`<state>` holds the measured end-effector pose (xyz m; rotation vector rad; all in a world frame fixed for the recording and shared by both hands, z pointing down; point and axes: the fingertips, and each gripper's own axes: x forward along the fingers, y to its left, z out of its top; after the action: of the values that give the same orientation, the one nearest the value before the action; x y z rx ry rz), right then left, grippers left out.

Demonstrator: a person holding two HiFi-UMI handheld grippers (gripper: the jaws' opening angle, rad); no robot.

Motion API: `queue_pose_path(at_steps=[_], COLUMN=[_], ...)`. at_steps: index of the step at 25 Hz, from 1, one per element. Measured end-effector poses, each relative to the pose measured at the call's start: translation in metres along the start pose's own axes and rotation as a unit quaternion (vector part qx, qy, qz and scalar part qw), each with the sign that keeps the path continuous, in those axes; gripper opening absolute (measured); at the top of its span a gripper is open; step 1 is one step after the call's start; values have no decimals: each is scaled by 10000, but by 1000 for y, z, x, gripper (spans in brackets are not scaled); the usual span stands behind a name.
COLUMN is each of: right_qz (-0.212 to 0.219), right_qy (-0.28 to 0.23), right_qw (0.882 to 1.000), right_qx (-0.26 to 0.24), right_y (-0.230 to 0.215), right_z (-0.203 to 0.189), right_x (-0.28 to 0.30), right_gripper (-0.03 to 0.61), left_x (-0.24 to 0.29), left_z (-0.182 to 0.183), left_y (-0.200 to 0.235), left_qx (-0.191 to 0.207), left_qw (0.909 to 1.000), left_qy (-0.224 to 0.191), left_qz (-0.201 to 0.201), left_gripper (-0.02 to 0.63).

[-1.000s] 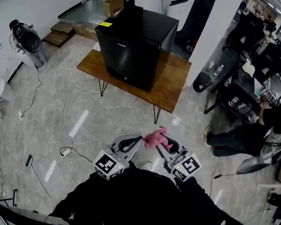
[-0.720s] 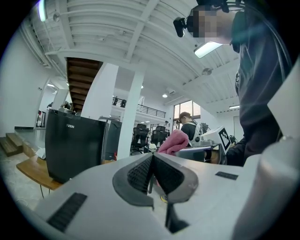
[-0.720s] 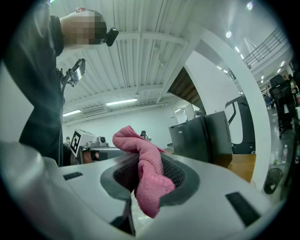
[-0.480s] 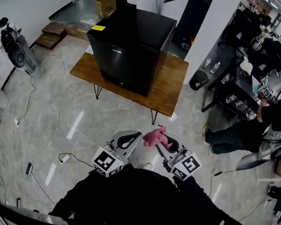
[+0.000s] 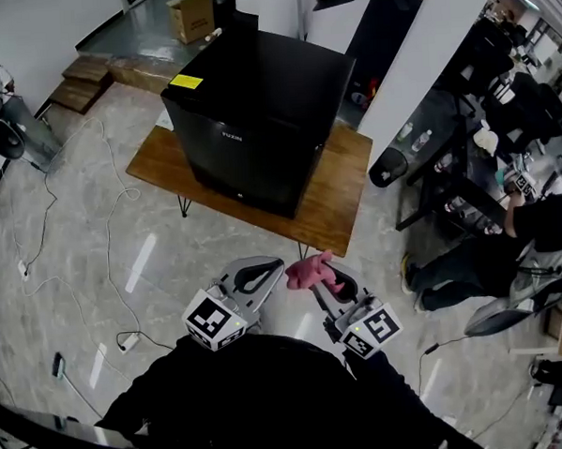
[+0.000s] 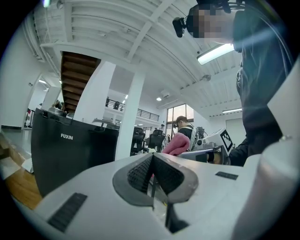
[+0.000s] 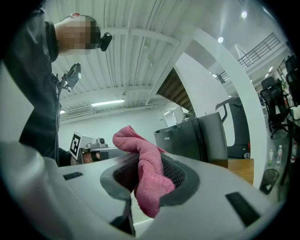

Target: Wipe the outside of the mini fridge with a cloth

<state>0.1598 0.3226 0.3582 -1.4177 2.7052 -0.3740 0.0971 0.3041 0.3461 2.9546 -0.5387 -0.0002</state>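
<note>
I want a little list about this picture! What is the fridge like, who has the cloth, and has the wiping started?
Fridge: black mini fridge, standing on a low wooden table
Cloth: pink fluffy cloth, bunched up
Right gripper: shut on the cloth
Left gripper: shut, nothing in it
Wiping: not begun; both grippers are held near the person, apart from the fridge, with grey floor between
</note>
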Motion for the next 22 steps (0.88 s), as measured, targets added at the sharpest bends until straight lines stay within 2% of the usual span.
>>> queue_pose_path(at_steps=[8,13,17,22], right_qz=[-527,-877,-1077,-981], right_qy=[-34,-24,-139,-264], right_qw=[9986,9961,9941,9948], right_qx=[-55,-62,-40,-86], right_y=[-37,-62,-98,-154], right_z=[15,14,19,33], right_x=[62,55,47,40], right_gripper=[95,95,95,95], left_x=[22,46,75,122], left_z=[12,12,14,18], left_y=[73,76,75,73], left_qx=[-1,-41,-9,65], left_qw=[9992,9977,9967,9977], left_qy=[-94,-128,-155,-151], left_qz=[-396,-668,-793,-663], left_gripper=[6,6,6,6])
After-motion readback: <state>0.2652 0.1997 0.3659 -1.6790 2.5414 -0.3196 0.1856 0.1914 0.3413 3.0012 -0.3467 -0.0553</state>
